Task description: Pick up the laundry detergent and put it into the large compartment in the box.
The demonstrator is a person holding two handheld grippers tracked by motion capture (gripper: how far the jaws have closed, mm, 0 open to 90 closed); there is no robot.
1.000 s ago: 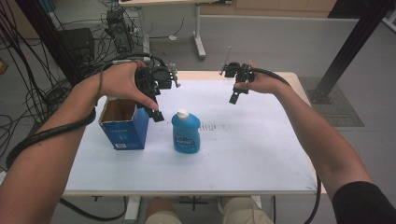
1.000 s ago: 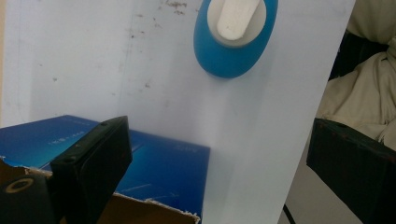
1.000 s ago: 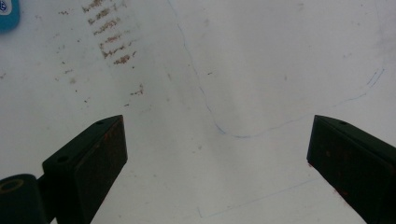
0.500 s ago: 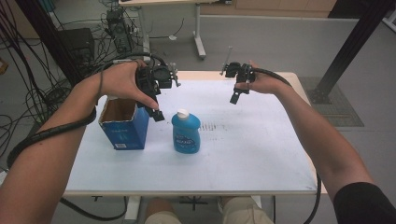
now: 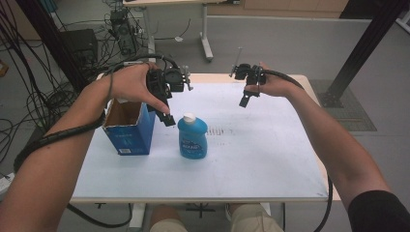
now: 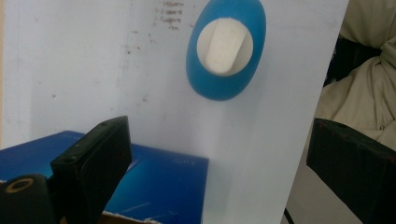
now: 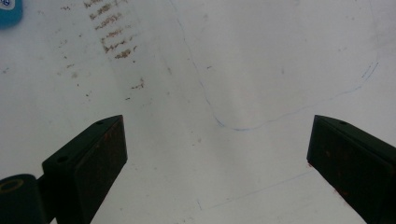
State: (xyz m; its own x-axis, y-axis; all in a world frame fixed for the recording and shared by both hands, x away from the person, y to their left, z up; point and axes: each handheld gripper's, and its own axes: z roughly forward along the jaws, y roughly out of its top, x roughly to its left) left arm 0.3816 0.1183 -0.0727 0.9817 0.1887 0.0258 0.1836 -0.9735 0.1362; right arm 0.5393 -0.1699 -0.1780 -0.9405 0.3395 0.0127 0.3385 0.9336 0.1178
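In the high view, the left gripper hung above the gap between the blue cardboard box and the blue bottle, close over the bottle's white cap. The bottle stood upright on the white table, just beside the box and left of the table's middle. That view gave the box's open top and the bottle's label, but not how far the jaws stood apart.

The left gripper view settled that: its 2 black jaws were spread wide with nothing between them. It looked straight down on the bottle, an oval with the flip cap at its centre, and on a corner of the box below it. A person's trouser leg lay past the table edge.

The right gripper hovered over the far right part of the table, well apart from the bottle. The right gripper view showed its jaws equally wide and empty, above bare tabletop bearing brown specks and a thin blue pen line, marks too faint for the high view.
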